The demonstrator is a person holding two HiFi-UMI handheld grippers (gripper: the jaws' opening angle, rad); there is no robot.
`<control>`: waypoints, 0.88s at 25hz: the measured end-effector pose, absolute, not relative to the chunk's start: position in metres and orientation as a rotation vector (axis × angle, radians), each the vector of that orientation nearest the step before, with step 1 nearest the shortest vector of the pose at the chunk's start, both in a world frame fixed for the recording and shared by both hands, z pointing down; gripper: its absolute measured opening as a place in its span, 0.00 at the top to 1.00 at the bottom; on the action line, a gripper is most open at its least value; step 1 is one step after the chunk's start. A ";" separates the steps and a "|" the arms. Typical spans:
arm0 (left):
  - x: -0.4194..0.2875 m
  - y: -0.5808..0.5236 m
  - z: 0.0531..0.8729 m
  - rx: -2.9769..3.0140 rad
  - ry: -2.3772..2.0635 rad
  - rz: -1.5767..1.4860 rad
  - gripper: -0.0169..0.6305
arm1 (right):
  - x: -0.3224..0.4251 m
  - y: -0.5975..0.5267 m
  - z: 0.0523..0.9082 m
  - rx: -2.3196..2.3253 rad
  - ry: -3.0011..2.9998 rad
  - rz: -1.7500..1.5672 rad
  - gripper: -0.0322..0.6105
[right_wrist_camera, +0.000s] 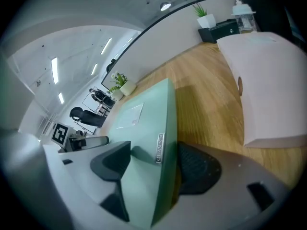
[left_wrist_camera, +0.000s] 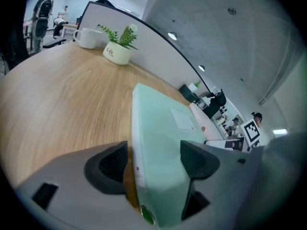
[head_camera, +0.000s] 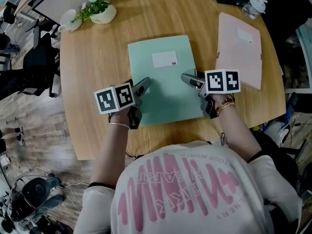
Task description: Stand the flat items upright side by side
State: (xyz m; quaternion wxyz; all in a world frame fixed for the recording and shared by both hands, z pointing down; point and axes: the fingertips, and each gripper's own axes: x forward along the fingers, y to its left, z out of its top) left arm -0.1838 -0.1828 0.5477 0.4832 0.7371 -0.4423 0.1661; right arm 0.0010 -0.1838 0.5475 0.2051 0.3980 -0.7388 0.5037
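Nearest, the left gripper point(left_wrist_camera: 153, 161) is held with its jaws apart astride the left near edge of the green folder point(head_camera: 163, 82), and no pad is seen pressing on it. The right gripper point(right_wrist_camera: 152, 163) is likewise held open astride the folder's right near edge. The folder is laid flat near the middle of the wooden table point(head_camera: 92, 67), its long axis run near to far and its white label point(head_camera: 165, 59) toward the far end. To the right, apart from it, a pink folder point(head_camera: 239, 48) is laid flat, also lengthwise near to far. At the far left a small green plant point(head_camera: 95, 1) is held in a white pot point(head_camera: 104, 15), with a white cup point(head_camera: 72, 21) just beside it.
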 end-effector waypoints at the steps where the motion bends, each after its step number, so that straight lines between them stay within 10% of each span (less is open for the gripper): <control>1: -0.183 -0.184 0.548 1.801 -1.078 0.414 0.43 | 0.000 -0.184 0.548 1.095 -2.059 1.409 0.47; 22: -0.174 -0.174 0.530 1.832 -1.074 0.537 0.49 | -0.005 -0.169 0.536 1.052 -2.074 1.263 0.46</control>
